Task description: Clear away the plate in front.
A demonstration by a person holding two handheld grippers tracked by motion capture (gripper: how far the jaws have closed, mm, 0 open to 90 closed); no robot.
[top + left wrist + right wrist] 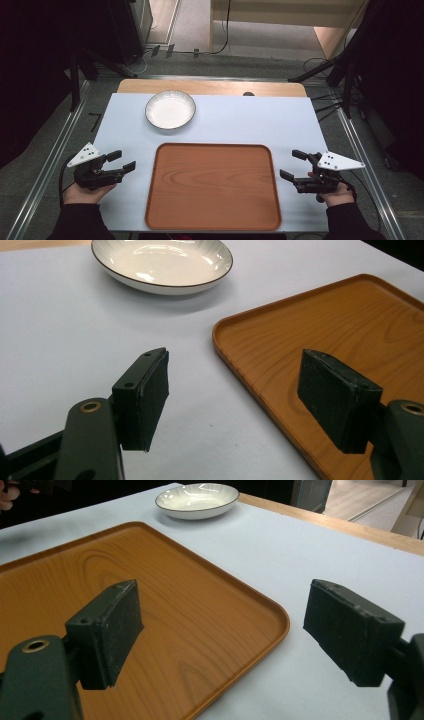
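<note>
High view: wooden tray centred at near table edge, on pale blue mat. Left gripper just off tray's left rim, jaws spread, nothing between. Right gripper just off right rim, jaws spread, nothing held. White bowl beyond tray, well apart.

Left gripper view: tray corner under right jaw; bare mat ahead to bowl.

Right gripper view: tray under left jaw, mat under right; bowl far.
</note>
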